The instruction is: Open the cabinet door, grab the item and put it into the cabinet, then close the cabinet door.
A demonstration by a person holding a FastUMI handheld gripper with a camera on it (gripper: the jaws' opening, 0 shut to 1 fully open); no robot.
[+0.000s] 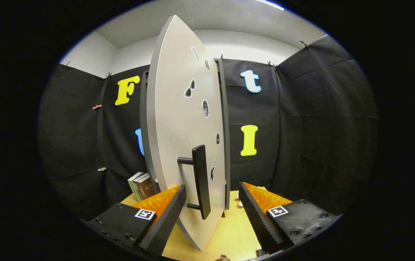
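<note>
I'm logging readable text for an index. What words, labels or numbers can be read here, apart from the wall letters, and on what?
Book spines beside the cabinet door: print too small to read.
Stickers on the door: pictures, no legible words.
Square markers on the open fingers, which straddle the door handle: patterns, no text.

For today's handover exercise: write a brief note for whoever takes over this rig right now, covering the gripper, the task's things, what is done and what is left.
Hand-held gripper: open, fingers either side of the cabinet door's lower edge and handle, not pressing on them.
Door stands partly open, edge-on to the fingers.
Books stand on the table beyond the left finger.
Done: door opened.
Left: grab the item, place it inside, close the door.
</note>
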